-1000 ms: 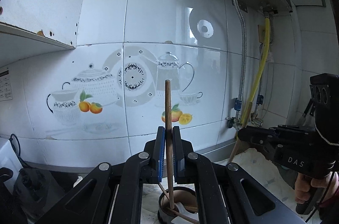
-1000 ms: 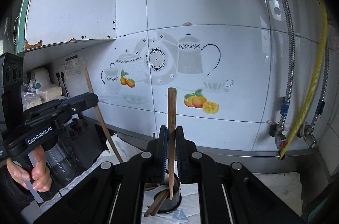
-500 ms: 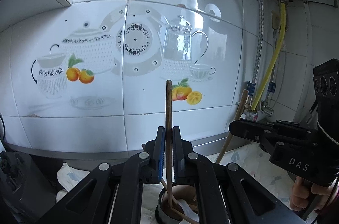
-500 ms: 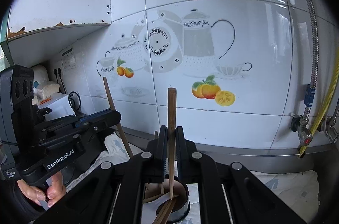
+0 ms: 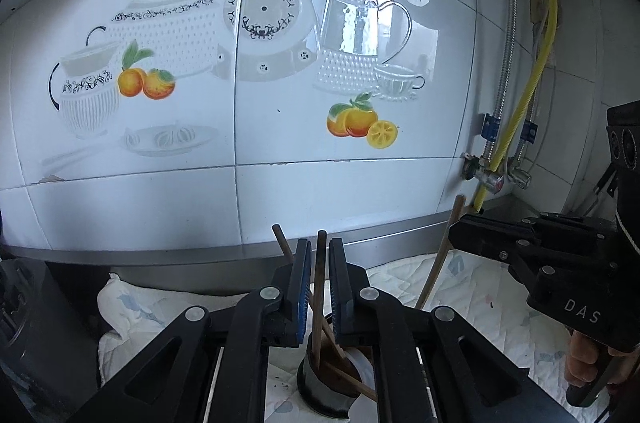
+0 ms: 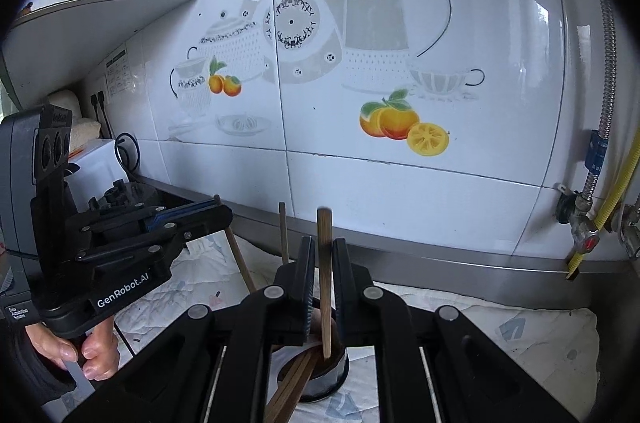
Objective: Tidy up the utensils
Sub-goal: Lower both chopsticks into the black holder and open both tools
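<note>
A dark metal cup (image 5: 310, 389) holding several wooden chopsticks stands on a white cloth just below both grippers. My left gripper (image 5: 319, 243) is over it with its jaws opening. A brown chopstick (image 5: 319, 275) stands loose between the blue pads, its lower end down in the cup. My right gripper (image 6: 322, 243) is shut on another brown chopstick (image 6: 325, 263), held upright, its tip at the cup (image 6: 334, 377). Each gripper shows in the other's view, the right gripper (image 5: 460, 233) to one side and the left gripper (image 6: 222, 217) to the other.
A tiled wall with a teapot and orange print rises close behind the counter. A yellow hose (image 5: 520, 111) and a valve (image 6: 580, 223) are at the right. A black appliance (image 6: 120, 191) stands at the left. A white quilted cloth (image 6: 500, 335) covers the counter.
Both grippers have come down toward the cup. The left chopstick has slid down between its jaws, which have parted a little. The right chopstick stands lower too.
</note>
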Available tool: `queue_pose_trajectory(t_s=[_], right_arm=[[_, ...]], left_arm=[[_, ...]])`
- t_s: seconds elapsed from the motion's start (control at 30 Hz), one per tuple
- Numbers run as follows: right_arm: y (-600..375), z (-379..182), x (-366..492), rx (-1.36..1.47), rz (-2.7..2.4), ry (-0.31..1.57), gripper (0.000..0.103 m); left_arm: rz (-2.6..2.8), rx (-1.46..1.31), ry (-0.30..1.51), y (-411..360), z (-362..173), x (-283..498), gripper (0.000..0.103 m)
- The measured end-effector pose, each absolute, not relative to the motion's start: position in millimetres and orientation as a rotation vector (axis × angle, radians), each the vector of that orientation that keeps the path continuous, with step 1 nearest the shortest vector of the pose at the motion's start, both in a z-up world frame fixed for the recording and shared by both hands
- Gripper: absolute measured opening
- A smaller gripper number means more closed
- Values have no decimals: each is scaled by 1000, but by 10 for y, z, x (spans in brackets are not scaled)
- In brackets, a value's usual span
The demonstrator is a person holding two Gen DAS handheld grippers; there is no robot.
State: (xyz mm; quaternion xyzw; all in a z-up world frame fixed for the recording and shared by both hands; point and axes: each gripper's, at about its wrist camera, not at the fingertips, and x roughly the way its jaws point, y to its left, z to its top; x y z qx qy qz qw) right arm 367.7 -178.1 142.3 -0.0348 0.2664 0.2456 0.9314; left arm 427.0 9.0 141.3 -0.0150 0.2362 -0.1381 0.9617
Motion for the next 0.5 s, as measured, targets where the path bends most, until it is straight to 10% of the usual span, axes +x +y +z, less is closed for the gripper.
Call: queue_pose_trajectory(t_s=[0.2,0.5], right_arm=[[-1843,1469,3571,-79,490,534,22],[-2118,1565,3232,-72,437,526,26]], left_arm=[[-260,-28,472,132,1457,4140,35],[-244,-15,461,199,1654,3628,35]])
